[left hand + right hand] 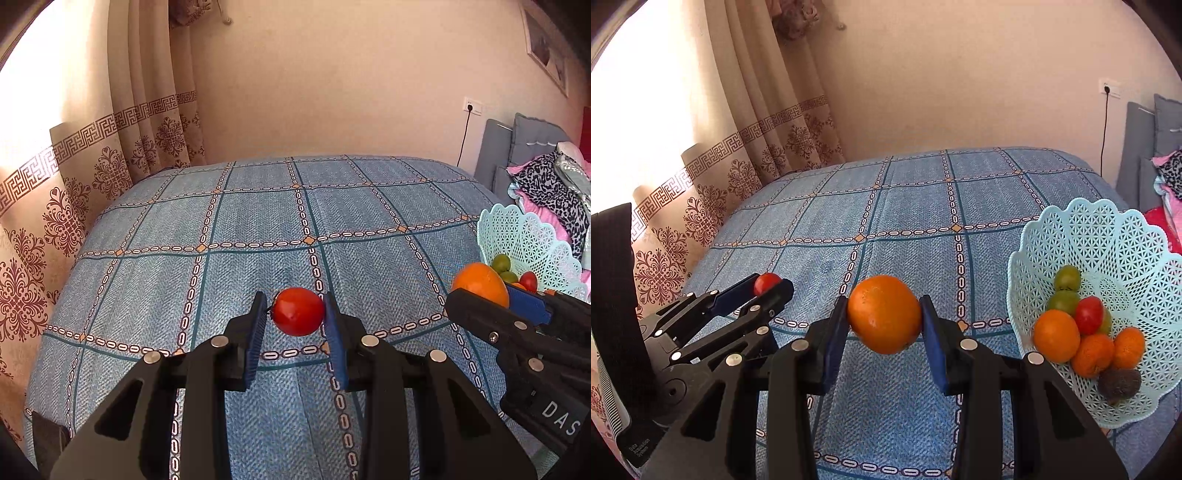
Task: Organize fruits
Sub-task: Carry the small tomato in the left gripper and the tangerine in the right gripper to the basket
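While above the blue bed (258, 221), left gripper (295, 314) squeezing a red tomato (298, 311), right gripper (884, 317) squeezing an orange (884, 314) — basket (1108, 236) fruit plain only from right wrist.

Glossy tomato (298, 311), perforated plastic basket (1108, 236), woven cloth bedspread (258, 214)
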A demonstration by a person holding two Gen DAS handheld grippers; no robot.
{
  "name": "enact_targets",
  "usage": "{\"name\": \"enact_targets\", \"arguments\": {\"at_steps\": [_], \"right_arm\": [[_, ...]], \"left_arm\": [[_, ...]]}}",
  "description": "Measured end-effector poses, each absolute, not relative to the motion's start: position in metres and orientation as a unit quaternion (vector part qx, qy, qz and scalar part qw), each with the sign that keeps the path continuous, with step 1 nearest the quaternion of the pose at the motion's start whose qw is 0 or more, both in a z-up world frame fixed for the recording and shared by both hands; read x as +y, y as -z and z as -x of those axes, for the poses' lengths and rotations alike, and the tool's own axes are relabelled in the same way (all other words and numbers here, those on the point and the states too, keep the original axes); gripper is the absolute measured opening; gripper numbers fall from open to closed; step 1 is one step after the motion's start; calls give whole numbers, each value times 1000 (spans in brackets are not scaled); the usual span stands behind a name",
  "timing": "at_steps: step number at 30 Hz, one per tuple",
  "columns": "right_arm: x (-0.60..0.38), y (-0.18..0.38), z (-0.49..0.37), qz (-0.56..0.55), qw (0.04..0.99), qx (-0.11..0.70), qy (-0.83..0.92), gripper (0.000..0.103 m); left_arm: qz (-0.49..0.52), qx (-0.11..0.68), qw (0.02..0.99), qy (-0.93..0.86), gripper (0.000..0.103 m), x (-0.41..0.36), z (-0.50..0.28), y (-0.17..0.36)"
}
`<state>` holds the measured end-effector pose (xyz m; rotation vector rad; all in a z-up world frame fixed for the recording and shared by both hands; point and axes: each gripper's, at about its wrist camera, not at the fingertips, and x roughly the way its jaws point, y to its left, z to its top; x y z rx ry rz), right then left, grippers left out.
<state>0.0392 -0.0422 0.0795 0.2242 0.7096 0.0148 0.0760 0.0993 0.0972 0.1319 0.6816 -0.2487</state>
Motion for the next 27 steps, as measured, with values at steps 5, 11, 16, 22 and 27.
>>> {"name": "enact_targets", "arguments": {"at_steps": [5,11,16,22,27], "right_arm": [[-48,-80,-29,-116,932,343,-3,39],[-59,-82,-15,-125,933,337,2,39],[-74,-82,-3,-143,933,331,10,39],[-98,-82,10,-163,932,322,19,39],[-116,-84,21,-171,934,313,25,39]], "left_arm": [[-75,327,933,128,32,92,-67,-98],[-80,328,930,144,32,81,-58,-101],[-90,327,929,151,32,70,-54,-104],[-104,329,925,162,32,51,-47,-107],[-118,330,921,171,32,33,-42,-107]]}}
